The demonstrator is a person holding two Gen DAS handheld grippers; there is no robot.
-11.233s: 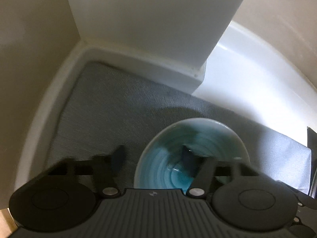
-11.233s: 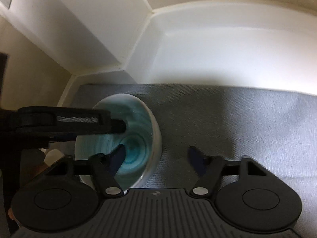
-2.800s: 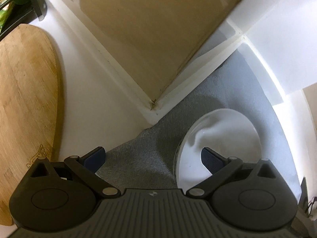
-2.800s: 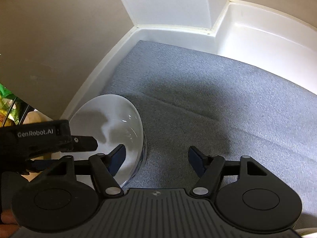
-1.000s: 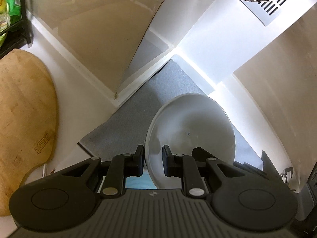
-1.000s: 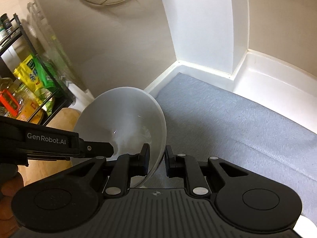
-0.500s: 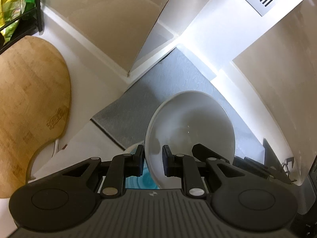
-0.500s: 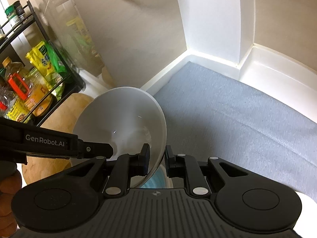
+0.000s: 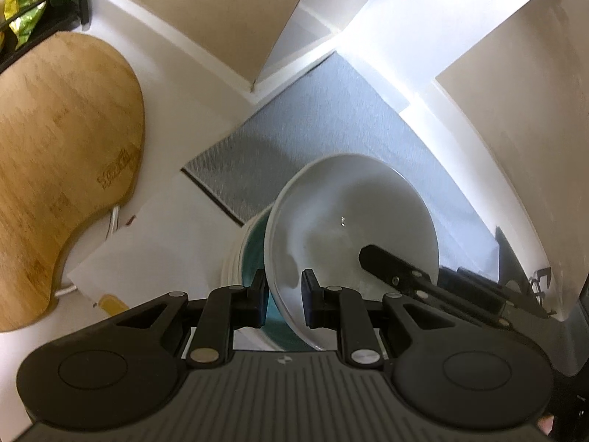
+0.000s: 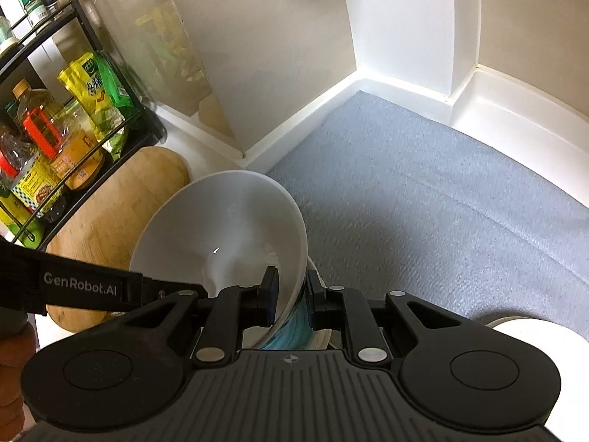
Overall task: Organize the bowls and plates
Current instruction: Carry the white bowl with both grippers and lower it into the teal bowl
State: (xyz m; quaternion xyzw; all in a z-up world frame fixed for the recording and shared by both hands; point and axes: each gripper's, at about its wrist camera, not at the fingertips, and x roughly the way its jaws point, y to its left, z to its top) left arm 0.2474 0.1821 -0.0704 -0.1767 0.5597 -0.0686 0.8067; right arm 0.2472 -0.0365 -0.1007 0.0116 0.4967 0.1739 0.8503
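Note:
A white bowl (image 9: 353, 221) is held in the air by both grippers, each clamped on its rim on opposite sides. My left gripper (image 9: 283, 298) is shut on the near rim; the right gripper's finger shows across the bowl (image 9: 390, 269). In the right wrist view the white bowl (image 10: 221, 235) sits in my right gripper (image 10: 291, 294), with the left gripper's arm (image 10: 92, 289) reaching in from the left. Right below the white bowl stands a teal bowl (image 9: 250, 254), also visible under the rim in the right wrist view (image 10: 294, 331).
A grey mat (image 10: 423, 191) lines the open cabinet floor ahead. A wooden cutting board (image 9: 62, 158) lies on the white counter at left. A black rack (image 10: 55, 118) with bottles and packets stands beyond it. Something white (image 10: 530, 335) sits at the right.
Both grippers shut on the white bowl's rim, lifted it off the cabinet mat and drew it back out over the counter, above the teal bowl.

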